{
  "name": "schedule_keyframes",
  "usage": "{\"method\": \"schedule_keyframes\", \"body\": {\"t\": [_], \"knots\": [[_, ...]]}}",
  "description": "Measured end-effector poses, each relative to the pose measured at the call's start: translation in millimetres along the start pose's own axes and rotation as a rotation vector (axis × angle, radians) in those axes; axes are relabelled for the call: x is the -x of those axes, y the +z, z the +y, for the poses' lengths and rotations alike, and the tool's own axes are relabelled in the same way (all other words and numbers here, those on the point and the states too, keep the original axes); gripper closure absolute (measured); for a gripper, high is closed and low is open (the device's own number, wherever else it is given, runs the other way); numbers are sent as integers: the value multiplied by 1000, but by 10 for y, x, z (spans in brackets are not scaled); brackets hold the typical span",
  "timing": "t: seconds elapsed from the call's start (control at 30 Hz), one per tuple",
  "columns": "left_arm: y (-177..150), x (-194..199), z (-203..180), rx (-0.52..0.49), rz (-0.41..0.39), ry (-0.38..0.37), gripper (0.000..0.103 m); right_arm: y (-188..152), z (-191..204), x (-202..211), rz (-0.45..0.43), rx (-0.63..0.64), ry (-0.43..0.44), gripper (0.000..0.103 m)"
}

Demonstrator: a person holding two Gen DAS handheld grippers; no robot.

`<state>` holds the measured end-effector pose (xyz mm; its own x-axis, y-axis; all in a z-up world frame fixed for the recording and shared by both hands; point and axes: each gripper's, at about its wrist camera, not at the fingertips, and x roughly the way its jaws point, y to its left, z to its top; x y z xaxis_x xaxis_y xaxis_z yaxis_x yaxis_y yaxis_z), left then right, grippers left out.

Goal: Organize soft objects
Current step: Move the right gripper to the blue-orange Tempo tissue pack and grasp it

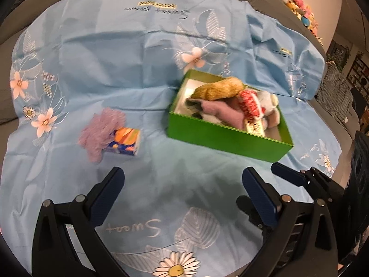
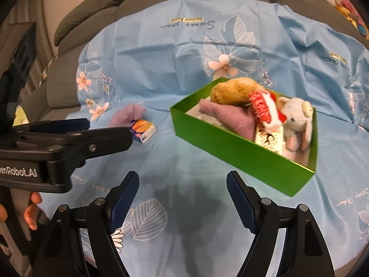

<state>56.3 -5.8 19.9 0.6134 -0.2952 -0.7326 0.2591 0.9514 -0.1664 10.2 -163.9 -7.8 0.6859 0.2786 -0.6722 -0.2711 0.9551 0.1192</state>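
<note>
Soft toys and cloths are sitting packed in an open, green, rectangular cardboard box (image 1: 227,138) on the light-blue flowered cloth (image 1: 120,53) that I am working over. In the box I am seeing 4 soft things clearly: a tan furry plush (image 2: 233,91) lying along the far side, a folded mauve fleece cloth (image 2: 230,117) under and in front of it, a red-and-white plush with lettering (image 2: 263,108) leaning in the middle, and a grey elephant toy with pink ears (image 2: 296,122) at the right end. A pale printed card or packet (image 2: 268,138) is lying under them; I cannot tell what it is.

Outside the box, well to its left, a fuzzy lilac fabric piece (image 1: 101,131) is lying on the cloth, touching a small orange-and-blue printed packet (image 1: 125,144).

I am holding the left gripper (image 1: 182,184) with its claw spread wide and nothing between the pads. The right gripper (image 2: 182,196) is also standing apart and empty, hovering over bare cloth in front of the box.
</note>
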Motion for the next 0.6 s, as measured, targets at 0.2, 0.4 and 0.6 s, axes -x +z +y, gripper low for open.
{"method": "schedule_keyframes", "body": {"t": [0.2,0.4,0.6], "knots": [[-198,-88,315,24,40,37,1,-5,144,-227,40,22,9,24],[-382,-142,753,119,80,71,1,-37,288,-531,90,47,44,24],[-450,-167,1163,220,92,105,1,30,485,-841,111,107,102,24]]}}
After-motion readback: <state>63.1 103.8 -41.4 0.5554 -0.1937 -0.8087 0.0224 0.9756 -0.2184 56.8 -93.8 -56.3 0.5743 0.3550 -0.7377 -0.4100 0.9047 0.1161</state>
